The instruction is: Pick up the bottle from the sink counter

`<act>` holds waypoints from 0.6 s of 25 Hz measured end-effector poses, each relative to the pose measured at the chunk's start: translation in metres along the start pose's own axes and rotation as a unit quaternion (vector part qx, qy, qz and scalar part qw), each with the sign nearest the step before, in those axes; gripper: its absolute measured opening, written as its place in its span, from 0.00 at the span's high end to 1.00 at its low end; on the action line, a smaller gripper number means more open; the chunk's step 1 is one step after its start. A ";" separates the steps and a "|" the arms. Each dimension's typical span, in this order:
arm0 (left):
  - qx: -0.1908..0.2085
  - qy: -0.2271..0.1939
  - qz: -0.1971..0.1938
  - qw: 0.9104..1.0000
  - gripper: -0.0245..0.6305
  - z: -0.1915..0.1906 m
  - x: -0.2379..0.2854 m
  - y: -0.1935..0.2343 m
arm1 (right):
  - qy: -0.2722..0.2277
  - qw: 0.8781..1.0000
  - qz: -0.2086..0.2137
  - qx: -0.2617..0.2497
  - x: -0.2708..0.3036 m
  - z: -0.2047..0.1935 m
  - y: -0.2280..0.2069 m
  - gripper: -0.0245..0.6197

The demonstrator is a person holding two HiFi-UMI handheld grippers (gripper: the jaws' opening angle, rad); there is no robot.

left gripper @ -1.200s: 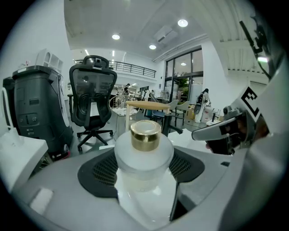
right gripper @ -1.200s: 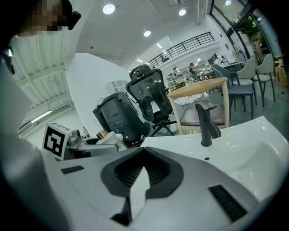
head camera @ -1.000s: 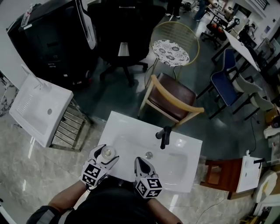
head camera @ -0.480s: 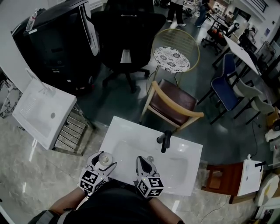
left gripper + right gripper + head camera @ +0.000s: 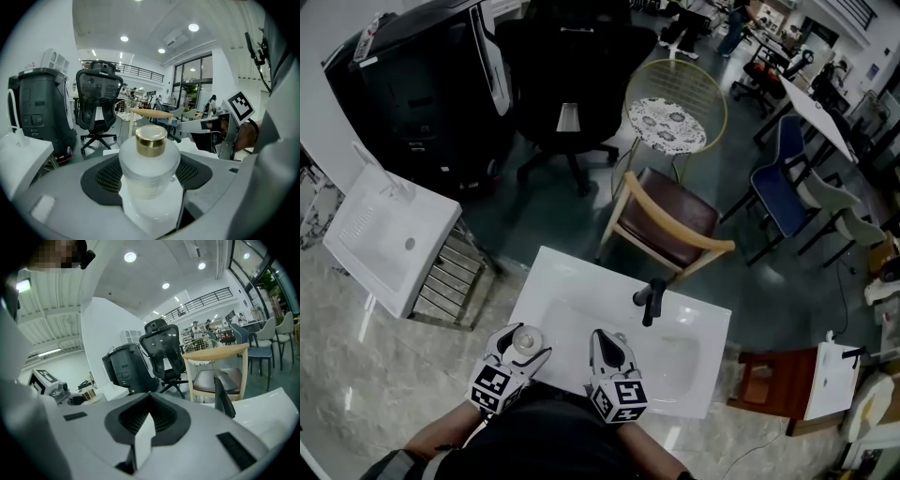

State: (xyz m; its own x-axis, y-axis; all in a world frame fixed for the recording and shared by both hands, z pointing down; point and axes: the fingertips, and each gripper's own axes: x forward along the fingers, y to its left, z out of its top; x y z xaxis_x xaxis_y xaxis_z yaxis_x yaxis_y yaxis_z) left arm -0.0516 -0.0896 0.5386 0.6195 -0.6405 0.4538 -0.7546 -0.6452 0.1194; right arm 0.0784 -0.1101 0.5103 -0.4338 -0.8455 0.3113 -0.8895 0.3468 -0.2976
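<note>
A frosted white bottle [image 5: 523, 338] with a gold cap [image 5: 151, 139] stands upright between the jaws of my left gripper [image 5: 523, 343], at the front left corner of the white sink counter [image 5: 572, 272]. In the left gripper view the bottle [image 5: 149, 176] fills the gap and both jaws press on its sides. My right gripper [image 5: 603, 341] hovers shut and empty over the basin's front edge, to the right of the bottle. Its pads meet in a line in the right gripper view [image 5: 149, 417]. The black faucet [image 5: 652, 296] rises at the back of the basin.
A wooden chair with a brown seat [image 5: 670, 221] stands just behind the sink. A second white sink [image 5: 380, 234] on a metal rack sits to the left, a small one [image 5: 830, 375] to the right. A black office chair [image 5: 567, 75] and a round wire stool [image 5: 675, 103] stand farther back.
The left gripper, with the bottle in it, has drawn back slightly toward the body. The right gripper has stayed shut in about the same place. The head view has shifted a little.
</note>
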 end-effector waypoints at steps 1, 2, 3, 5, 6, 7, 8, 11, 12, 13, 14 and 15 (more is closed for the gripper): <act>-0.001 0.001 -0.001 1.000 0.45 -0.001 0.001 0.000 | -0.002 1.000 -0.001 0.000 0.000 0.000 -0.001 0.95; -0.001 0.002 -0.002 1.000 0.45 -0.002 0.001 -0.001 | -0.004 1.000 -0.001 0.000 0.000 0.001 -0.001 0.95; -0.001 0.003 -0.003 1.000 0.45 -0.003 0.002 -0.001 | -0.005 1.000 -0.002 0.000 0.000 0.001 -0.001 0.95; -0.001 0.006 -0.004 1.000 0.45 -0.004 0.002 -0.001 | -0.006 1.000 -0.002 0.002 -0.002 0.001 -0.002 0.95; -0.001 0.006 -0.003 1.000 0.45 -0.003 0.002 -0.001 | -0.006 1.000 -0.002 0.003 -0.003 0.000 -0.002 0.95; -0.001 0.007 -0.002 1.000 0.45 -0.002 0.001 -0.001 | -0.007 1.000 -0.002 0.003 -0.003 0.000 -0.002 0.95; -0.001 0.007 -0.002 1.000 0.45 -0.002 0.001 -0.001 | -0.008 1.000 -0.002 0.003 -0.004 0.000 -0.002 0.95; -0.002 0.008 -0.005 1.000 0.45 -0.005 0.003 -0.002 | -0.009 1.000 -0.001 0.003 -0.004 0.000 -0.002 0.95; -0.003 0.008 -0.006 1.000 0.45 -0.006 0.003 -0.002 | -0.009 1.000 -0.001 0.003 -0.004 0.000 -0.002 0.95; -0.003 0.008 -0.006 1.000 0.45 -0.005 0.003 -0.003 | -0.009 1.000 -0.001 0.003 -0.004 0.000 -0.002 0.95; -0.002 0.008 -0.006 1.000 0.45 -0.005 0.003 -0.003 | -0.010 1.000 0.000 0.003 -0.004 0.000 -0.002 0.95; -0.002 0.008 -0.006 1.000 0.45 -0.004 0.003 -0.003 | -0.010 1.000 0.000 0.003 -0.004 0.001 -0.002 0.95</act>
State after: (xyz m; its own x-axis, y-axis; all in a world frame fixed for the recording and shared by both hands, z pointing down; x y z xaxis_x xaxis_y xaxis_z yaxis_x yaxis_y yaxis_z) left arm -0.0480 -0.0884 0.5429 0.6250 -0.6254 0.4671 -0.7477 -0.6516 0.1279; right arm 0.0818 -0.1079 0.5093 -0.4299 -0.8539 0.2932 -0.8891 0.3438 -0.3023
